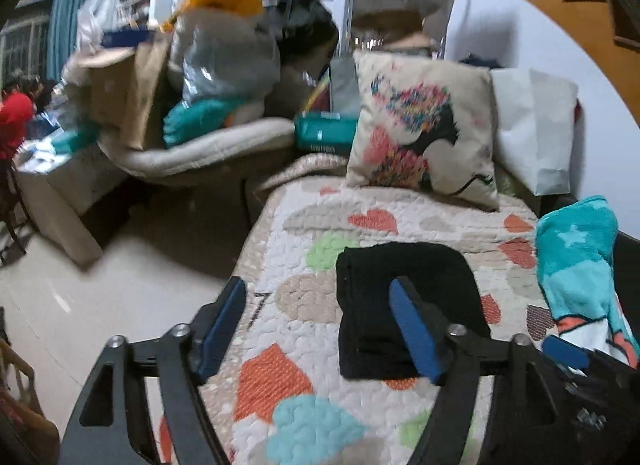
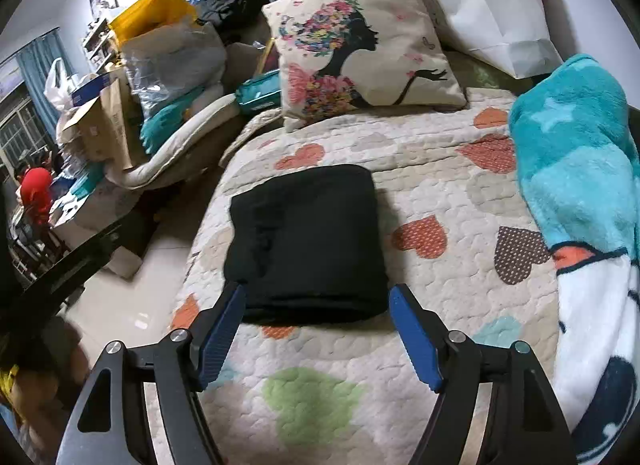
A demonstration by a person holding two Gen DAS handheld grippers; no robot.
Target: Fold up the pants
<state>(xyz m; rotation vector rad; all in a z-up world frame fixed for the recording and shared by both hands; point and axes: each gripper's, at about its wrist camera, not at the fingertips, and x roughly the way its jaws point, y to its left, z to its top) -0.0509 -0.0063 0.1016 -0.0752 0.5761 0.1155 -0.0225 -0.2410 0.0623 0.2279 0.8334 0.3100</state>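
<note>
The black pants [image 2: 306, 241] lie folded into a compact rectangle on the heart-patterned quilt [image 2: 432, 185]. My right gripper [image 2: 318, 297] hovers just short of the bundle's near edge, its blue pads wide apart and nothing between them. In the left wrist view the same pants [image 1: 372, 285] lie a little right of centre. My left gripper [image 1: 320, 289] is open above the quilt [image 1: 300, 365], its right finger [image 1: 412, 329] in front of the fabric, pads not pressing it. The right gripper's blue pad [image 1: 566, 351] shows at the lower right of that view.
A printed cushion [image 2: 360, 45] and a white bag [image 2: 492, 5] stand at the head of the bed. A teal fleece blanket [image 2: 576, 153] lies along the right side. Left of the bed are tiled floor [image 1: 100, 297], a cluttered sofa with bags and boxes [image 1: 160, 85], and a person in red [image 1: 14, 121].
</note>
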